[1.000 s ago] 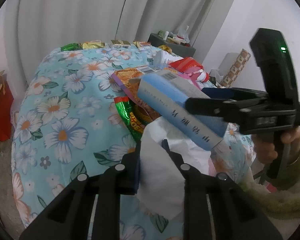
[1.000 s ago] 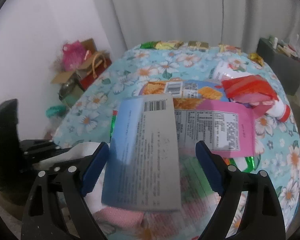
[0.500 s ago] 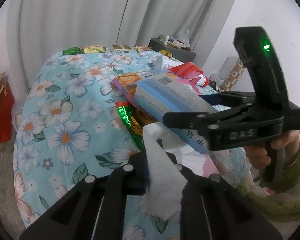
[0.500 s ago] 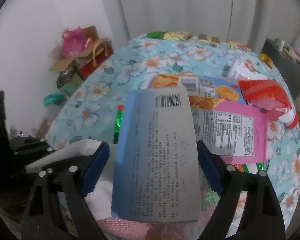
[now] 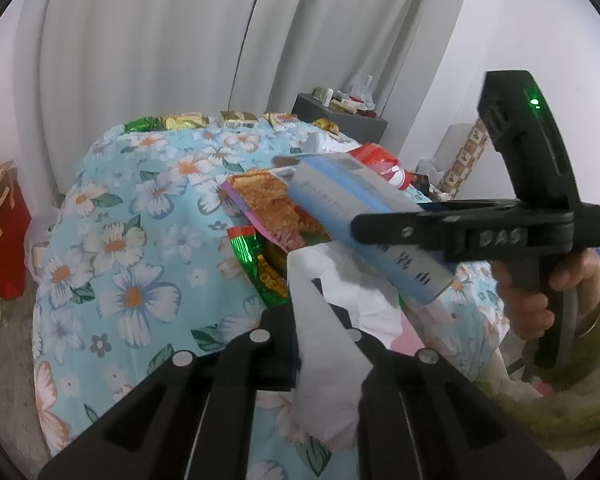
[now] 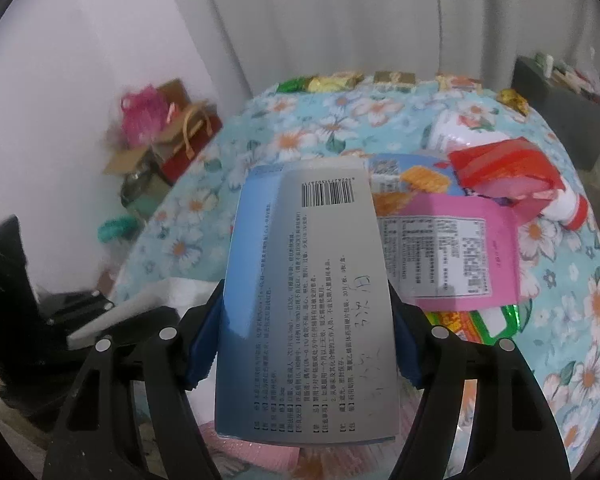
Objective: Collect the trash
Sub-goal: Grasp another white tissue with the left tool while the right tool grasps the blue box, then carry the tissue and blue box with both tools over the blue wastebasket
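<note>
A blue-and-grey medicine box (image 6: pixel 300 260) with a barcode hangs tilted above the table, between the blue pads of my right gripper (image 6: pixel 304 320). The jaws are closing, and both pads touch the box's long sides. In the left wrist view the same box (image 5: pixel 340 196) sticks out of the right gripper (image 5: pixel 380 212), which a hand in a green sleeve holds. My left gripper (image 5: pixel 312 308) is shut on a crumpled white tissue (image 5: pixel 324 360) just under the box. That tissue (image 6: pixel 172 292) also shows at the left of the right wrist view.
On the floral tablecloth (image 5: pixel 120 240) lie a pink packet (image 6: pixel 452 248), a red wrapper (image 6: pixel 504 168), a green foil wrapper (image 5: pixel 260 264), an orange snack packet (image 5: pixel 268 204) and a red-capped white bottle (image 6: pixel 568 208). Wrapped sweets (image 5: pixel 184 120) line the far edge. A red bag (image 5: pixel 0 232) stands on the floor.
The right gripper's pads have drawn in from wide apart until they touch the box's sides. The left jaws have narrowed fully onto the tissue.
</note>
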Demonstrator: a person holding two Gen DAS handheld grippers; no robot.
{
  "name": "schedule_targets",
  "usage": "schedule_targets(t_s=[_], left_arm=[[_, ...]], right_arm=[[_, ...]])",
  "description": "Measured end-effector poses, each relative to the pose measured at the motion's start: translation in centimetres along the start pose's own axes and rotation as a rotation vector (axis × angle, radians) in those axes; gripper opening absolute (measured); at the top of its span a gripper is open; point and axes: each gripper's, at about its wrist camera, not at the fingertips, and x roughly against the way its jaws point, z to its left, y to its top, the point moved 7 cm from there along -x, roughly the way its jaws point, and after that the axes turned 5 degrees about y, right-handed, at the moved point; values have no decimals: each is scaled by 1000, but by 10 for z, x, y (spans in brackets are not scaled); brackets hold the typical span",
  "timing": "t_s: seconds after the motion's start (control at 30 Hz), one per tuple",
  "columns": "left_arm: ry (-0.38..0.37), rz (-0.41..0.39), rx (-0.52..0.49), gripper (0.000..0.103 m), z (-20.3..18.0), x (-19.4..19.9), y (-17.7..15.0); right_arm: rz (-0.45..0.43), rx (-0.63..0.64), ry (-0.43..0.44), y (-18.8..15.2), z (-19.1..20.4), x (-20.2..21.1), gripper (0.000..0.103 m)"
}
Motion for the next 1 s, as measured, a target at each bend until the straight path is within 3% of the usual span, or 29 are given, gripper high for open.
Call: schedule_targets(t_s=[0.23, 0.57, 1.0], left_arm=[[-7, -44, 3, 5, 0, 7, 10], [-7, -114, -91, 5, -17, 21, 46], [-106, -167, -245, 5, -101, 16, 84]], right_arm=[[-73, -88, 13, 5, -20, 30, 67], [-225, -223, 10, 2, -56, 81, 67], [-388, -414, -16, -31, -116, 151, 67]])
